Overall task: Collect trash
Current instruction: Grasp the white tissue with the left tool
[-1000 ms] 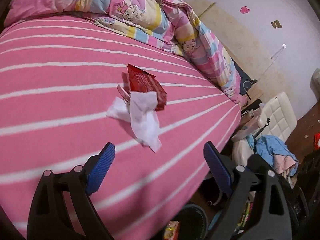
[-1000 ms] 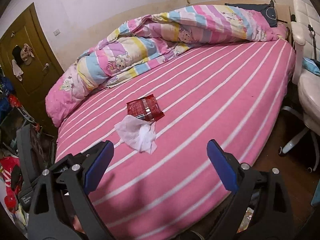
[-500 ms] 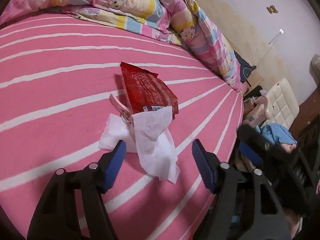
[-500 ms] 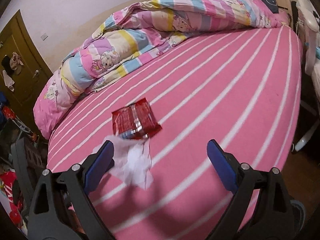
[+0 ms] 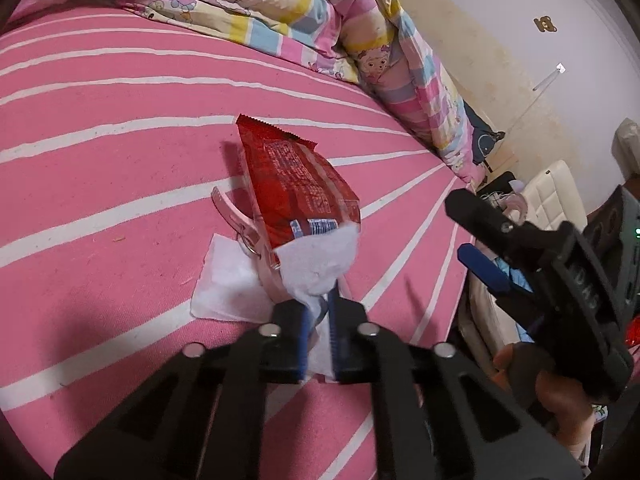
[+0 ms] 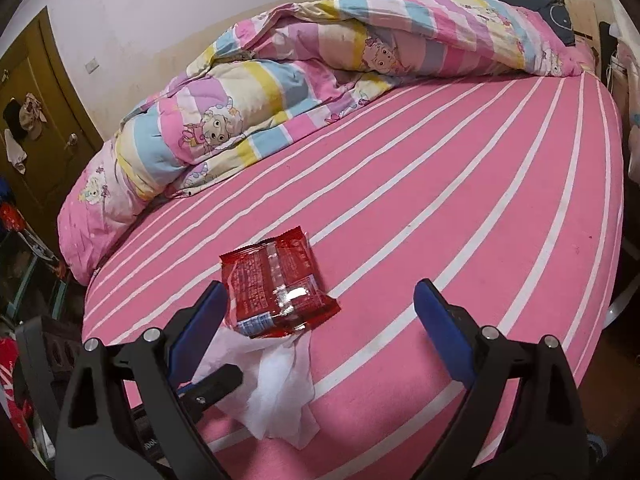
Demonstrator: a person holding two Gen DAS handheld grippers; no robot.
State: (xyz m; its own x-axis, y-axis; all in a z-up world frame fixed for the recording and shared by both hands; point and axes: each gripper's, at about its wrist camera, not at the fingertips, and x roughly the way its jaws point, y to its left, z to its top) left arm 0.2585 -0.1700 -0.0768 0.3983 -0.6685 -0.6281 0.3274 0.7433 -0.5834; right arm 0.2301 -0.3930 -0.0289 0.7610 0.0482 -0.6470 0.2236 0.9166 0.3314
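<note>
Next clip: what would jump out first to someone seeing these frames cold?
The shiny red snack wrapper lying mid-bed on the pink white-striped sheet, its near end overlapping a crumpled white tissue. The left gripper has its jaws shut on that tissue, while the right gripper hangs open over the wrapper.

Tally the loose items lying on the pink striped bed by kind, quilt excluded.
Red snack wrapper: 1
White tissue: 1, pinched in the left gripper
Pink clip-like item: 1, partly hidden
Total: 3
</note>
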